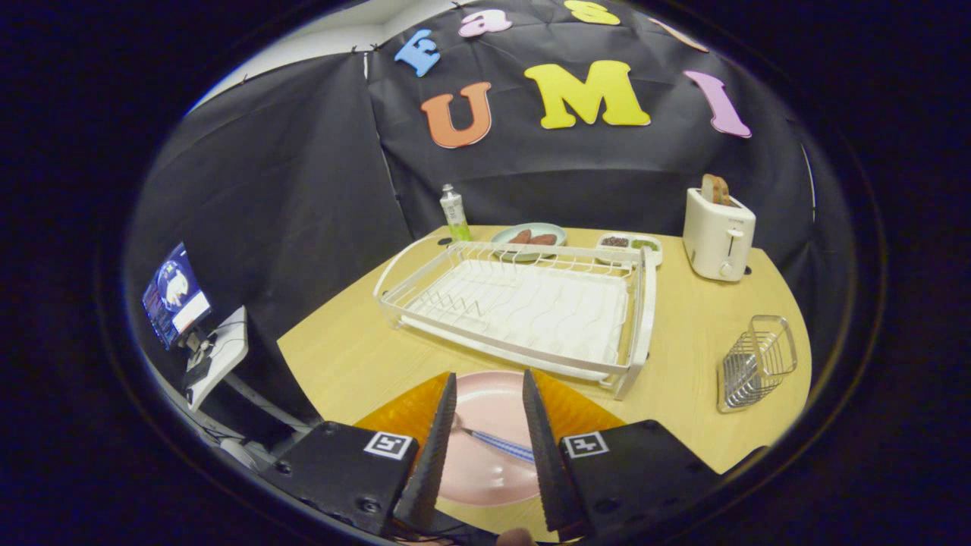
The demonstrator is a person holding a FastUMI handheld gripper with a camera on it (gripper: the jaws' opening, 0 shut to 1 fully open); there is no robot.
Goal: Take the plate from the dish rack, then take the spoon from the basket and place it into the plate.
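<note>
A pink plate (pixel 485 440) lies on an orange mat (pixel 406 413) at the near edge of the wooden table, in front of the white dish rack (pixel 523 307). A spoon (pixel 497 444) with a blue handle rests in the plate, between my fingers. My gripper (pixel 487 440) hovers over the plate, open, its fingers apart on either side of the spoon and not pressing on it. The wire basket (pixel 756 362) stands to the right of the rack and looks empty.
A white toaster (pixel 718 233) with toast stands at the back right. Behind the rack are a green bottle (pixel 454 214), a dish with sausages (pixel 529 236) and a small divided tray (pixel 628 244). Left of the table is a monitor (pixel 176 294).
</note>
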